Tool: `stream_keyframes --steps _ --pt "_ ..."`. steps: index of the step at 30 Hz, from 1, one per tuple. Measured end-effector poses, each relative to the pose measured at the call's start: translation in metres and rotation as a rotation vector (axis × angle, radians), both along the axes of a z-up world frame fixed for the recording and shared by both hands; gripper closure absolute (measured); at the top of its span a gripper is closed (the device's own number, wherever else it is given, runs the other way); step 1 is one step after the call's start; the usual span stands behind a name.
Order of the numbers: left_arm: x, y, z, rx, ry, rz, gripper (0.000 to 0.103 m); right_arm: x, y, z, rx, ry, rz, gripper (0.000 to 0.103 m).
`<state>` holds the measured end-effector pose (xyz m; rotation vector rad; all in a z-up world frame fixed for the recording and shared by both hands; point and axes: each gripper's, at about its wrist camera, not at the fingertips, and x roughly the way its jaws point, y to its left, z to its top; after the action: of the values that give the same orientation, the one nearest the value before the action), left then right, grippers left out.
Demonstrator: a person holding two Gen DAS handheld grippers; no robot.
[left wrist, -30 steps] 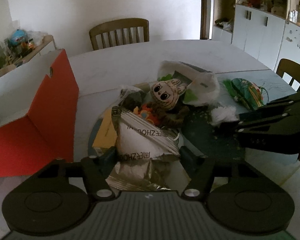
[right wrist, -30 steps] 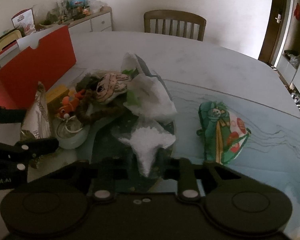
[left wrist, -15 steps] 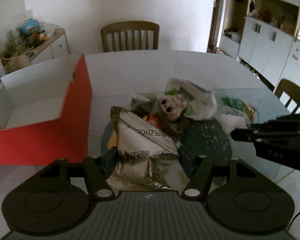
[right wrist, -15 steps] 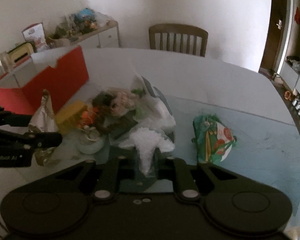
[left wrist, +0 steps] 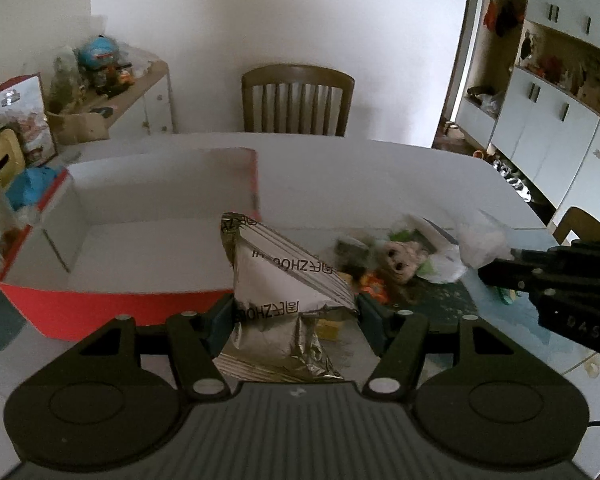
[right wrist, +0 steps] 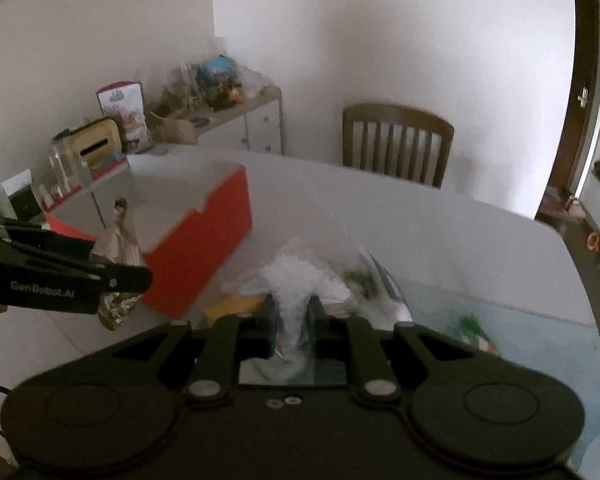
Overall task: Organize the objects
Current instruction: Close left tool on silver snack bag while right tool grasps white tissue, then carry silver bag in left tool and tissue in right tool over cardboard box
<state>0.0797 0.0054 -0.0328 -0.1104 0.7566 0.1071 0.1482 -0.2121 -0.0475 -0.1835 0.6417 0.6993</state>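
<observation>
My left gripper [left wrist: 294, 316] is shut on a silver snack bag [left wrist: 284, 280] with dark lettering, held up off the table just right of the red box [left wrist: 112, 312]. The box has white inner walls and looks empty inside. My right gripper [right wrist: 292, 322] is shut on a white fluffy wad [right wrist: 296, 280], lifted above the pile. In the left wrist view the right gripper [left wrist: 496, 264] enters from the right with the wad [left wrist: 480, 240] at its tip. In the right wrist view the left gripper [right wrist: 136, 276] shows at the left with the snack bag [right wrist: 118, 240].
A pile remains on the round white table [left wrist: 360, 176]: a doll [left wrist: 400, 260], an orange toy [left wrist: 372, 284], a white plastic bag [left wrist: 444, 264], a yellow item [right wrist: 232, 306] and a green pouch [right wrist: 472, 328]. Wooden chairs [left wrist: 298, 100] stand around; a cluttered sideboard [left wrist: 120, 88] sits behind the box.
Both grippers have risen with their loads; the snack bag and the white wad left the pile. The views now look down into the red box.
</observation>
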Motion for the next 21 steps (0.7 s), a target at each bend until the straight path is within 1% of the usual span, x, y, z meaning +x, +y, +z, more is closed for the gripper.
stream_keyframes --steps 5,11,17,21 --pt "-0.008 0.042 0.016 -0.019 -0.014 0.011 0.038 -0.012 0.037 0.015 0.014 -0.020 0.011 0.090" --pt "-0.008 0.091 0.030 0.014 -0.032 0.024 0.038 -0.020 0.086 0.028 0.028 -0.044 0.033 0.090" --pt "0.002 0.139 0.035 0.034 -0.029 0.043 0.038 -0.023 0.136 0.034 0.018 -0.073 0.059 0.089" --pt "0.016 0.165 0.032 0.039 -0.008 0.054 0.038 -0.020 0.166 0.031 -0.001 -0.079 0.082 0.089"
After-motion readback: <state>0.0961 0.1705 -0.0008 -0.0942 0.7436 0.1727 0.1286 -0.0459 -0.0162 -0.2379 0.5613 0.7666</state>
